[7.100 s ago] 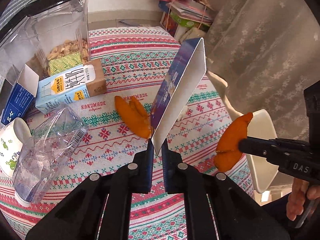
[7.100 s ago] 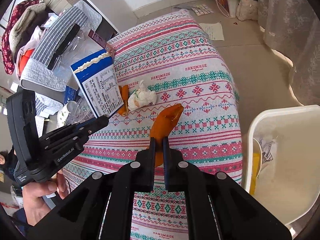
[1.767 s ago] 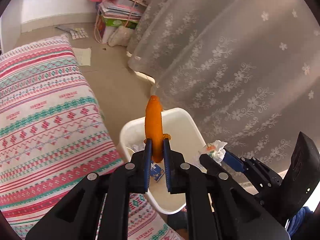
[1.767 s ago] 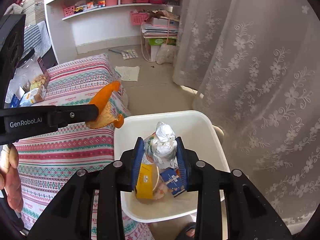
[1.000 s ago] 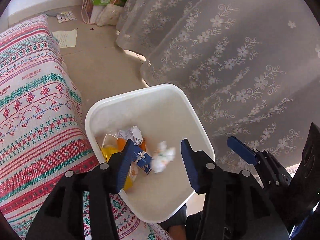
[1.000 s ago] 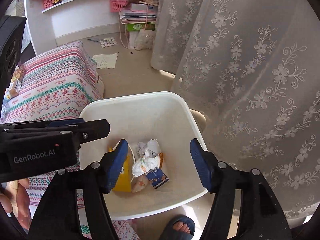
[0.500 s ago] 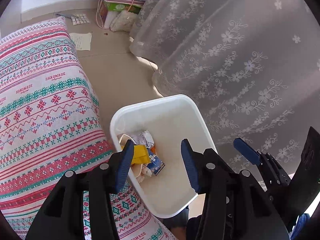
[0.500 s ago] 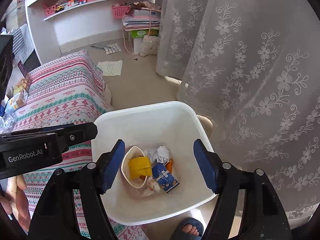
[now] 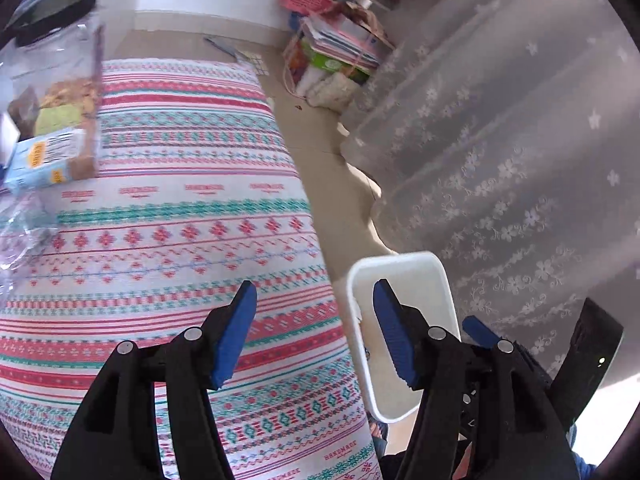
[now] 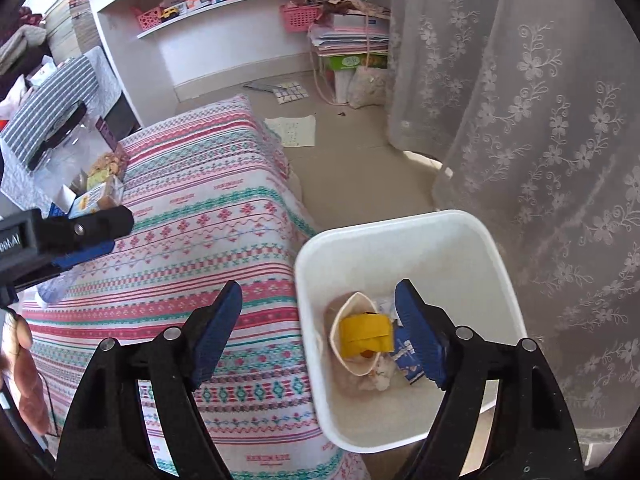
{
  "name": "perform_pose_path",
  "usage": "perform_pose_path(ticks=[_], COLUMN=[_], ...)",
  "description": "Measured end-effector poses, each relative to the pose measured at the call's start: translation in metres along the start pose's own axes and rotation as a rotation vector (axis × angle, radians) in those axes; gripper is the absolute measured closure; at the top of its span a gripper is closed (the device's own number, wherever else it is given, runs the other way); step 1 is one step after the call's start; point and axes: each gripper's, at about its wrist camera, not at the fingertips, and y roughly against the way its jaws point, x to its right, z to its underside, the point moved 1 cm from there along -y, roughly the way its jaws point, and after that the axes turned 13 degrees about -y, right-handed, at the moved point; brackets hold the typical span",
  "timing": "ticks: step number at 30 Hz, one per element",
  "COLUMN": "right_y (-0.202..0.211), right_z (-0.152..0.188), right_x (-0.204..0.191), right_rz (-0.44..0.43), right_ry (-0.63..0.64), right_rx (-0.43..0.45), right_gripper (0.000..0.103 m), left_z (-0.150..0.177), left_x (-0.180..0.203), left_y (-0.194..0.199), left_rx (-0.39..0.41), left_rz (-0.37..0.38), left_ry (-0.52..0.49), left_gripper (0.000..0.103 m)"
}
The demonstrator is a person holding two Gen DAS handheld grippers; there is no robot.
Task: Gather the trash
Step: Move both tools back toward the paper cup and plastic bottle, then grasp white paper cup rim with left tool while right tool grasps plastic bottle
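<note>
Lace curtain (image 10: 540,128), patterned tablecloth (image 9: 172,216)

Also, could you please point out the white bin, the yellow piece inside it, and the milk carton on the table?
White bin (image 10: 404,227), right wrist view, far rim.
Yellow piece (image 10: 365,334), right wrist view, middle of its face.
Milk carton (image 9: 46,156), left wrist view, blue printed side.

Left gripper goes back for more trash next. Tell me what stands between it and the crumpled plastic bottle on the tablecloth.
Nothing visible does. The left gripper is open and empty above the tablecloth; the crumpled plastic bottle lies at the far left edge, with only bare cloth between. The milk carton sits beyond it.
</note>
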Motion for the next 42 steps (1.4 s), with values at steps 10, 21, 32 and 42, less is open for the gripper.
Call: perform_pose_path(ticks=[10,21,32,42], right_y=[-0.013,-0.056,-0.082,-0.117], right_z=[0.002,0.013,0.021,0.047], right_x=[-0.087,-0.163,-0.233,-0.293], right_rz=[-0.164,-0.323,-0.509,-0.528], right_ry=[0.059,-0.027,-0.103,-0.167], right_rx=[-0.077,-0.231,-0.323,-0.428], right_gripper=[0.024,0.023,0.021,0.02], left_z=[0.035,0.078,0.069,0.071], left_x=[-0.173,-0.278,-0.286,-0.289], left_y=[0.121,0.138,0.114,0.101], left_rx=[0.151,0.188,0.158,0.135], left_rz=[-0.243,-0.277,-0.322,-0.299], left_ry=[0.419,0.588,0.463,0.404], left_gripper=[0.038,0.038,0.038,0.057])
